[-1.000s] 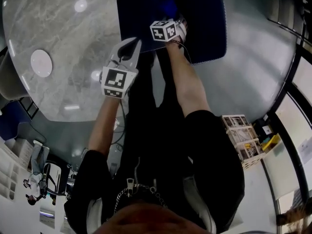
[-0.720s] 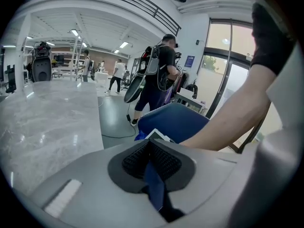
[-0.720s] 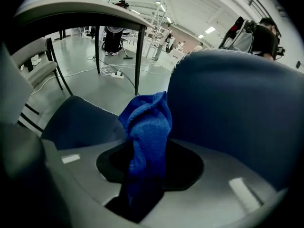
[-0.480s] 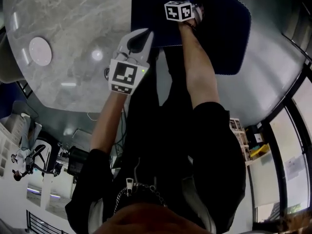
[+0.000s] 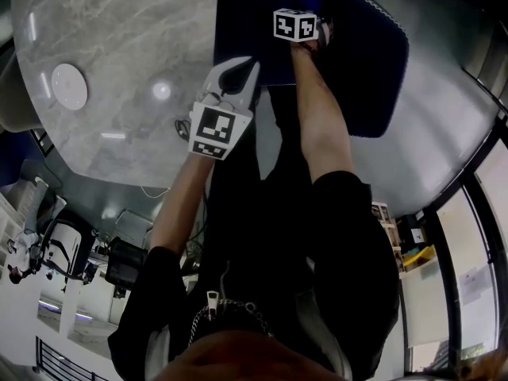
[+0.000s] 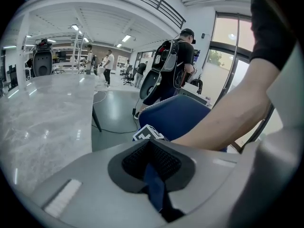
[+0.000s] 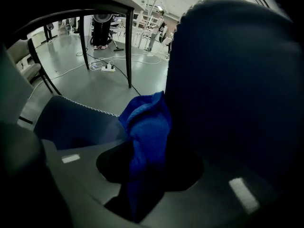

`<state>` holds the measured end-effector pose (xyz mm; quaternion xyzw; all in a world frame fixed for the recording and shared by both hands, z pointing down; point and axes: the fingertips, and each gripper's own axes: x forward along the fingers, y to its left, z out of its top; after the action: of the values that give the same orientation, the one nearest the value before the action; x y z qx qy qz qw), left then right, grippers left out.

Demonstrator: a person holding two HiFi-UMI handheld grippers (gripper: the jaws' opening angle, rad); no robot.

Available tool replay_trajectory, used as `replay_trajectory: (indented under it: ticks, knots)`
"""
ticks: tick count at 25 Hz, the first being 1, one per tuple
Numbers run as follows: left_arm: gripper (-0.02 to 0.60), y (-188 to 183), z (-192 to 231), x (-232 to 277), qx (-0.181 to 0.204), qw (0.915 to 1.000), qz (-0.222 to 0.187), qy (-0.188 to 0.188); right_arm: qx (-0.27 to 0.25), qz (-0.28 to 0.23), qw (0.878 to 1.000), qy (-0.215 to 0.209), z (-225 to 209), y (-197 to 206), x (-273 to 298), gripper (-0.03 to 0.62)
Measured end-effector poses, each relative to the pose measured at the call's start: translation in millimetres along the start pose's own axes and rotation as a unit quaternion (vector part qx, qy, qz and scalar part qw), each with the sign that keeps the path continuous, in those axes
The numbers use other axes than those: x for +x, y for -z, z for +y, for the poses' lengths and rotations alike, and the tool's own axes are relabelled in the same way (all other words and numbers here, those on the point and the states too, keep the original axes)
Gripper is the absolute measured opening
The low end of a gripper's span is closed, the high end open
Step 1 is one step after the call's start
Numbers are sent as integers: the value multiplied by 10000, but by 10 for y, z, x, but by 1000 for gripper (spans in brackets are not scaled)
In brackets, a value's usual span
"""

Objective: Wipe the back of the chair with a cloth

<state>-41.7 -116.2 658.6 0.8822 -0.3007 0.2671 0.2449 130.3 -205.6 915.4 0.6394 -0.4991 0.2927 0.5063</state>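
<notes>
cloth (image 7: 145,127) pinched in right gripper (image 7: 142,179), pressed at chair back (image 7: 237,80) left edge; left gripper (image 6: 153,175) closed, farther from back.

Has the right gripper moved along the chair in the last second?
Yes. In the head view the right gripper, holding the cloth, sits farther from the chair's near edge, away from the person.

White disc (image 5: 70,86) lies on marble table (image 5: 127,46).
</notes>
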Motion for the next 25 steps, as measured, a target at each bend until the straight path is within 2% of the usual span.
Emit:
replay_trajectory:
  ticks: [6, 12, 25]
  knots:
    - [11, -25, -74, -58, 90, 9999, -71, 8, 453, 241, 9987, -24, -39, 186, -50, 152]
    - [11, 4, -17, -124, 183, 9998, -66, 37, 691, 473, 9965, -7, -6, 424, -76, 152]
    - [11, 131, -130, -169, 302, 9993, -18, 223, 819, 632, 9946, 27, -7, 835, -152, 153]
